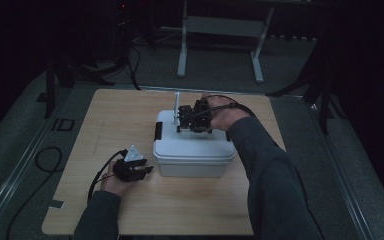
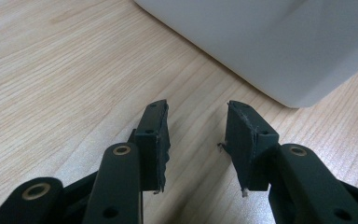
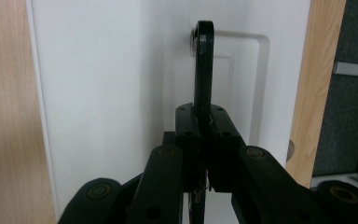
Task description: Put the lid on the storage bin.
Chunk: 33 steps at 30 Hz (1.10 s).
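Mid-lift on the handle of the white box, which sits at the middle of the wooden table; right gripper clenched on that black handle, raised upright over the lid's recess, jaws pinching it from both sides. Left gripper released, 2 jaws apart with nothing between them, resting low on the table just beside the box's near-left corner, not touching it. Next, probably a steady upward pull on the handle to carry or shift the box; calls for a firm pinch and perhaps a steadying push from the left.
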Motion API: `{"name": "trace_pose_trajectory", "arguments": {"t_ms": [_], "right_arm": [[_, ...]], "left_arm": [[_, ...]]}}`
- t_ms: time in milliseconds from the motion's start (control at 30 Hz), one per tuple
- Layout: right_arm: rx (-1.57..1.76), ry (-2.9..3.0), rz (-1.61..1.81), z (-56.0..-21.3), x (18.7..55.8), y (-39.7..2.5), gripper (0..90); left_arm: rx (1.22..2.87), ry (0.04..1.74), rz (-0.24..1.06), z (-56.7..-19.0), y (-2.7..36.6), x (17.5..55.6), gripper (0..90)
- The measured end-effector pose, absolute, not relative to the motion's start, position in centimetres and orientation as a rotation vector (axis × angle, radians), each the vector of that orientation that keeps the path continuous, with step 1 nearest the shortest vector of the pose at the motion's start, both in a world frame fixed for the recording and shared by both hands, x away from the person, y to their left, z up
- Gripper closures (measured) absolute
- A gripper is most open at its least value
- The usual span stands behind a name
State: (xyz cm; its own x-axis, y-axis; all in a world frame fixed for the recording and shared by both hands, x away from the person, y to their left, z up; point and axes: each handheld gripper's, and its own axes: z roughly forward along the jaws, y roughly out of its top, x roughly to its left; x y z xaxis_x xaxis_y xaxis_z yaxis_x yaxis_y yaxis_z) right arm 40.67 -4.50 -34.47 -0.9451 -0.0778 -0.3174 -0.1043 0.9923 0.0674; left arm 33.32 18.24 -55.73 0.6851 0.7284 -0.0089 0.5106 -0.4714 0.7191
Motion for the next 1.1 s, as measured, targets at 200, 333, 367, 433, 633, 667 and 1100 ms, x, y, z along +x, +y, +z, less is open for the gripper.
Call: {"name": "trace_pose_trajectory", "arguments": {"t_ms": [200,333,367,433,633,667,1100], "right_arm": [[-0.130,2.819,0.114,-34.5,40.6,-4.5,84.6],[-0.132,2.829,0.099,-34.8,40.6,-4.4,84.6],[-0.138,2.829,0.102,-34.9,40.6,-4.3,84.6],[-0.142,2.829,0.095,-35.0,40.6,-4.2,84.6],[-0.133,2.837,0.097,-35.4,40.7,-4.3,84.6],[-0.127,2.838,0.099,-35.4,40.7,-4.3,84.6],[-0.118,2.842,0.134,-35.6,40.5,-4.7,84.0]], "left_arm": [[2.177,0.946,0.390,-55.7,18.2,33.3,59.3],[2.177,0.945,0.391,-55.7,18.2,33.3,59.3],[2.176,0.946,0.390,-55.7,18.2,33.3,59.4],[2.176,0.946,0.390,-55.7,18.2,33.3,59.3],[2.177,0.946,0.390,-55.7,18.2,33.3,59.3],[2.177,0.946,0.390,-55.7,18.2,33.3,59.4],[2.177,0.947,0.389,-55.7,18.2,33.3,59.4]]}}
